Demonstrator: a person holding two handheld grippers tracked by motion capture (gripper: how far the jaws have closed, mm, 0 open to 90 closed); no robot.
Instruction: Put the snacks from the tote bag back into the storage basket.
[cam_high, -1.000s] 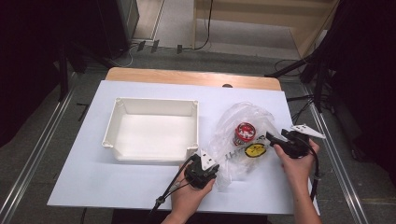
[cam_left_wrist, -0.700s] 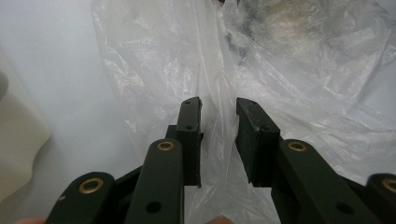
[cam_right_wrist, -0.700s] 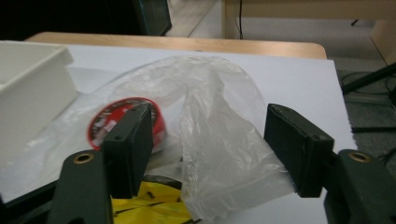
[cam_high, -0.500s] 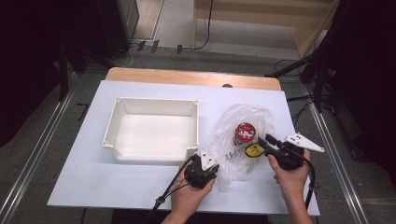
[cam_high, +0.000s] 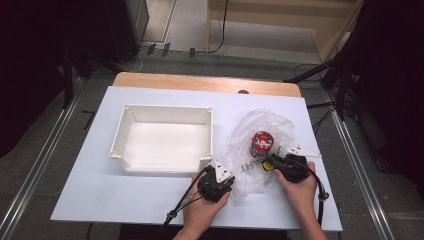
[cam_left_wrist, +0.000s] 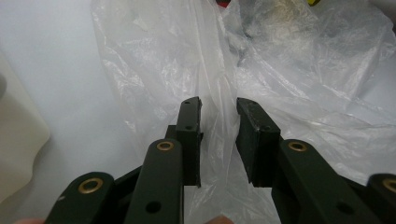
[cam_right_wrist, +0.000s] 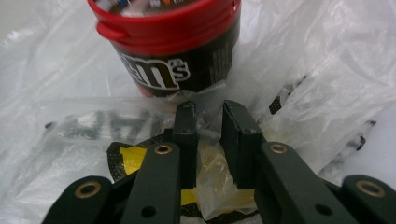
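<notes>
Fingers (cam_left_wrist: 254, 135) | straddling plastic bag (cam_left_wrist: 299, 79) fold | right gripper (cam_right_wrist: 208, 122) at bag

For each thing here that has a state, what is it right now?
Plastic bag: crumpled, lying on the table.
Red-lidded tub: upright, lid on.
White tray: empty.
Left claw: jaws apart, a fold of bag film between them.
Right claw: jaws narrowly apart, bag film between them.

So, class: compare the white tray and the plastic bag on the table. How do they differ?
The white tray is stiff, opaque and empty; the plastic bag is crumpled, see-through and holds a red-lidded candy tub. The tray sits untouched; both hand-held grippers are at the bag. Both lie on the white table.
</notes>
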